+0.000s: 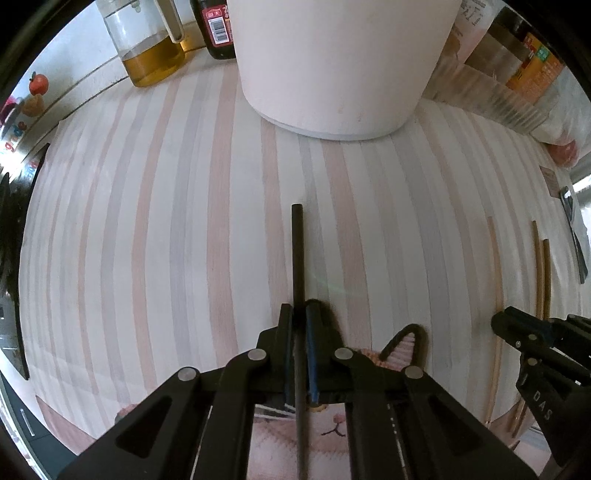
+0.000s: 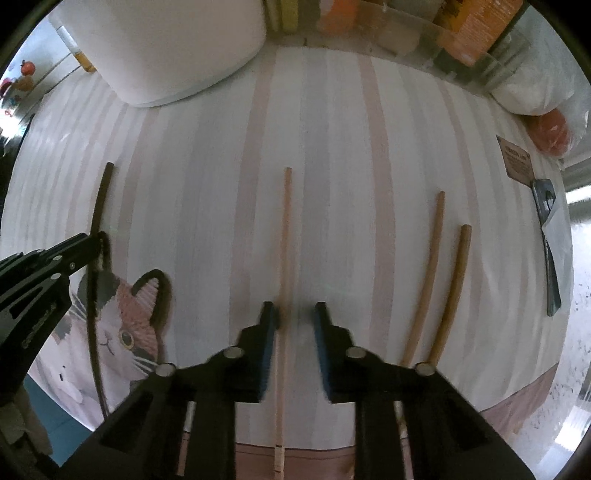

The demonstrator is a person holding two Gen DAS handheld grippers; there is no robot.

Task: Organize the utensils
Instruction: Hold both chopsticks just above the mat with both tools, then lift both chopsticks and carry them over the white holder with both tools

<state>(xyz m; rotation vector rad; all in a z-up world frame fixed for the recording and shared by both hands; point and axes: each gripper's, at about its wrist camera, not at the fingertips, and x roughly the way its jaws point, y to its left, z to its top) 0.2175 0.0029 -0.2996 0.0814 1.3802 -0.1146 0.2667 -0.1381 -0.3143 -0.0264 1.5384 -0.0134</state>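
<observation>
My left gripper [image 1: 300,308] is shut on a black chopstick [image 1: 297,254] that runs forward along the striped cloth; it also shows in the right wrist view [image 2: 100,199], with the left gripper [image 2: 96,243] at the left edge. My right gripper [image 2: 295,308] is open, its jaws on either side of a light wooden chopstick [image 2: 285,236] lying on the cloth. Two brown chopsticks [image 2: 428,273] [image 2: 452,288] lie to its right. A white utensil holder [image 1: 340,62] stands at the far side, also in the right wrist view [image 2: 166,48].
A cat-shaped mat [image 2: 118,325] lies near the cloth's front left. An oil jug [image 1: 147,40] and dark bottle [image 1: 218,29] stand at the back left. A clear bin with packages [image 2: 465,40] and a metal tool [image 2: 550,243] are on the right.
</observation>
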